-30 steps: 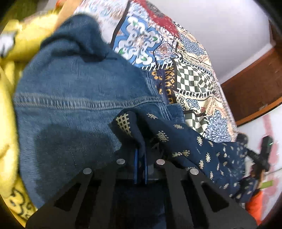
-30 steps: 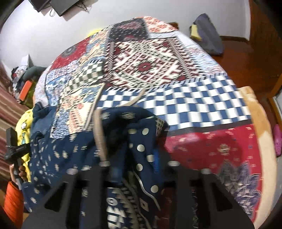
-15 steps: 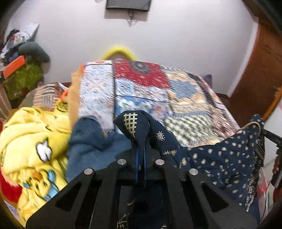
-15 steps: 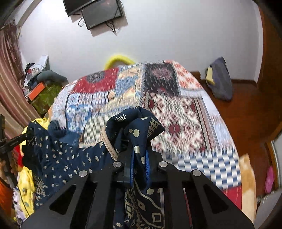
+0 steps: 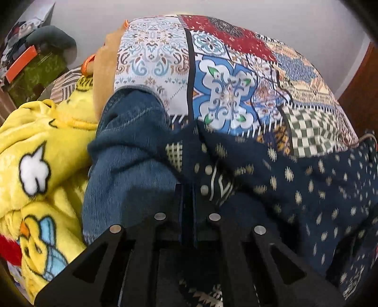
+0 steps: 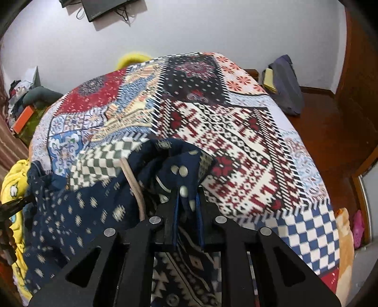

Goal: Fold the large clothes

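A navy patterned garment hangs stretched between both grippers over the bed's patchwork cover. My left gripper is shut on one bunched corner of it, above a blue denim piece. In the right wrist view the garment runs off to the left. My right gripper pinches the other corner; its jaws are opening slightly, with the pads still pressing the cloth. A beige cord of the garment hangs beside the left finger. The cover lies flat beyond.
A yellow cartoon-print blanket is piled at the bed's left edge. Clutter with an orange box stands by the left wall. A dark bag lies on the wooden floor at the right, and a screen hangs on the wall.
Both views tipped up toward the wall half a second ago and now point back down at the bed. The garment stays gripped at both corners and now spreads lower over the cover.
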Action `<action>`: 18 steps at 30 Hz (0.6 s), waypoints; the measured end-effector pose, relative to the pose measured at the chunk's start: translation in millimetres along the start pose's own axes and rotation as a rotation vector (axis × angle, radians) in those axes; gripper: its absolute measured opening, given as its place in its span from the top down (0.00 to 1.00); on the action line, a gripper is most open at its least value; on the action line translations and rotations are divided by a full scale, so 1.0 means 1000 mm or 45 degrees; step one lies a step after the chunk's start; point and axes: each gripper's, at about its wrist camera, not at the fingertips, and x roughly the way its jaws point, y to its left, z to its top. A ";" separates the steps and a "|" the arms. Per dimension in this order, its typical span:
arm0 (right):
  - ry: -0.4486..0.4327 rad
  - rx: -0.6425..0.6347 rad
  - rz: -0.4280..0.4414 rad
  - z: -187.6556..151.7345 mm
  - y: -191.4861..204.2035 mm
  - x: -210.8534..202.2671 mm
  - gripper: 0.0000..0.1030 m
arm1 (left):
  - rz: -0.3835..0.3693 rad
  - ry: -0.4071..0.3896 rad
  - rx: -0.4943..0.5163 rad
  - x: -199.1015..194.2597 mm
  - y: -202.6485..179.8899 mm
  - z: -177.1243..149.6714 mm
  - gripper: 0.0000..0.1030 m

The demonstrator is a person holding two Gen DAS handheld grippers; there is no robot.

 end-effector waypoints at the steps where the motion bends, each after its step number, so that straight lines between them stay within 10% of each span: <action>1: 0.012 -0.002 -0.009 -0.001 -0.001 -0.005 0.88 | 0.007 -0.002 0.006 -0.003 -0.001 -0.002 0.96; 7: -0.015 -0.121 -0.062 -0.017 0.014 -0.069 0.86 | 0.007 -0.056 0.133 -0.060 -0.024 -0.020 0.79; 11: -0.101 -0.188 -0.081 -0.035 0.028 -0.128 0.50 | -0.037 -0.155 0.171 -0.119 -0.037 -0.037 0.37; 18: -0.252 -0.265 -0.062 -0.079 0.051 -0.223 0.20 | -0.137 -0.240 0.220 -0.210 -0.052 -0.081 0.17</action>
